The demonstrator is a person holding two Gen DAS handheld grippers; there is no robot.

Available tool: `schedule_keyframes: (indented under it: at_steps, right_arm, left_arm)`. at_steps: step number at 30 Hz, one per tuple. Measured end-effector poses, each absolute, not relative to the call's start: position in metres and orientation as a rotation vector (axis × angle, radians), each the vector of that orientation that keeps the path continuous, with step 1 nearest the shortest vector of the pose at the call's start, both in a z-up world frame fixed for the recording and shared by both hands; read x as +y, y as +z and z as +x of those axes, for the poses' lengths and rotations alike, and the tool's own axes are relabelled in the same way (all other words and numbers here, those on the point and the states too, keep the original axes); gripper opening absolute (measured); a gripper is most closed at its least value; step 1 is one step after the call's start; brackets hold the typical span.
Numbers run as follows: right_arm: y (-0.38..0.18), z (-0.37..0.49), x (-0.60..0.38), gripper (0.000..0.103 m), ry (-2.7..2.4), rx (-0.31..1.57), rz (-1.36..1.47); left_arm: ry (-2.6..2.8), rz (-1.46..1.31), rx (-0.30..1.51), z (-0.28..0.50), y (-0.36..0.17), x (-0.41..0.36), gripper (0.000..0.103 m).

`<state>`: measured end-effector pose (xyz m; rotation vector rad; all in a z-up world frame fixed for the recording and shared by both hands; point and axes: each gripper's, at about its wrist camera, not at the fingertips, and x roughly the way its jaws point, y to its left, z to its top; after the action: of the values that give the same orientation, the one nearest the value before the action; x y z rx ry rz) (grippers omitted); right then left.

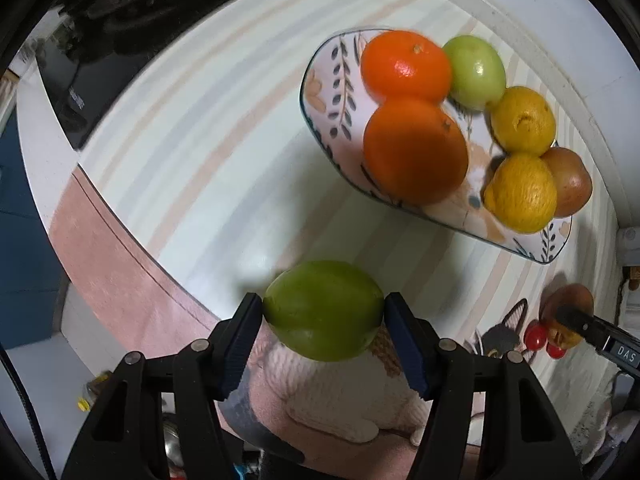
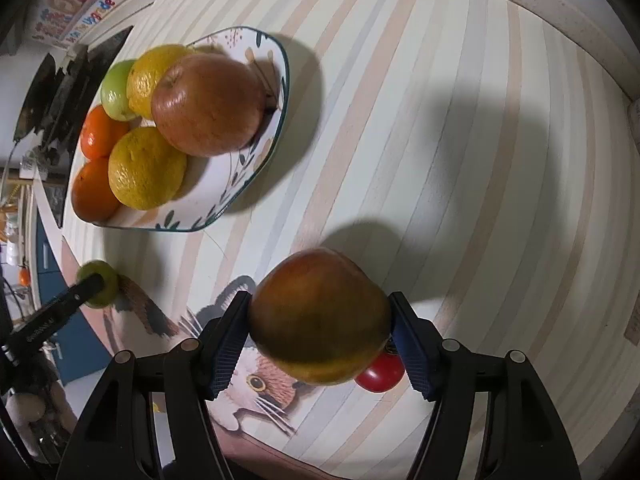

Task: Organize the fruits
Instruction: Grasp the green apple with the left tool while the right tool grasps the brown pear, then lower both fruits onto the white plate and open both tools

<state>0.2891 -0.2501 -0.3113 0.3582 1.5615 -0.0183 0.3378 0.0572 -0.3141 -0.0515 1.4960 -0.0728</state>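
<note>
Fruit plate (image 1: 316, 92) sitting on the striped tablecloth (image 1: 208, 128) with oranges, lemons, apples piled in, left gripper (image 1: 324, 312) pinching a green apple (image 1: 324, 310), right gripper (image 2: 320, 320) clamped on a reddish apple (image 2: 320, 316), both near the plate

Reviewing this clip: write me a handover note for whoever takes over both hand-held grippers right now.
Left hand-held gripper: shut on a green apple, held above the table edge.
Right hand-held gripper: shut on a reddish apple, held over the striped tablecloth.
Patterned plate: already holds two oranges, two lemons, a small green apple and a red apple.
Left to do: set both held apples on the plate. The free space looks to be on its patterned side.
</note>
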Motion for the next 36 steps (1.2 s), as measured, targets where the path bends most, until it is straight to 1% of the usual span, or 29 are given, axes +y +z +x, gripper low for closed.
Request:
schedule_keyframes:
  at_steps: [4,6,12,16,18,20,26,30,34,35,36]
  right_arm:
    - [-0.307,0.289,-0.235,0.07,-0.007,1.558,0.34]
    - [-0.3,0.294,-0.227,0.07,0.014,1.541,0.359]
    - [-0.25,0.319,-0.203,0.07,0.12,1.443,0.417]
    - [-0.224,0.354,-0.174,0.07,0.186,1.391,0.42]
    - [-0.218,0.371,-0.162,0.07,0.196,1.379,0.405]
    - [-0.22,0.391,-0.148,0.07,0.205,1.388,0.407]
    - [-0.249,0.426,-0.13,0.07,0.19,1.458,0.431]
    - [-0.263,0.438,-0.127,0.07,0.172,1.486,0.437]
    - [-0.275,0.445,-0.131,0.071,0.14,1.518,0.454]
    - [-0.279,0.447,-0.132,0.074,0.141,1.531,0.47]
    - [-0.279,0.449,-0.133,0.079,0.145,1.535,0.491]
  left_arm:
    - [-0.082,-0.087,1.507,0.338,-0.308,0.057,0.061]
    - [-0.093,-0.095,1.49,0.342,-0.296,0.051,0.061]
    - [-0.128,-0.123,1.391,0.368,-0.24,0.057,0.061]
    - [-0.127,-0.133,1.344,0.397,-0.218,0.069,0.061]
    - [-0.121,-0.139,1.341,0.411,-0.216,0.076,0.061]
    - [-0.11,-0.165,1.358,0.43,-0.22,0.086,0.061]
    - [-0.099,-0.299,1.498,0.476,-0.266,0.096,0.061]
    - [-0.097,-0.365,1.563,0.482,-0.287,0.099,0.061]
    - [-0.094,-0.368,1.576,0.481,-0.292,0.096,0.061]
    - [-0.093,-0.37,1.574,0.481,-0.292,0.096,0.061]
    - [-0.096,-0.368,1.577,0.481,-0.292,0.096,0.061]
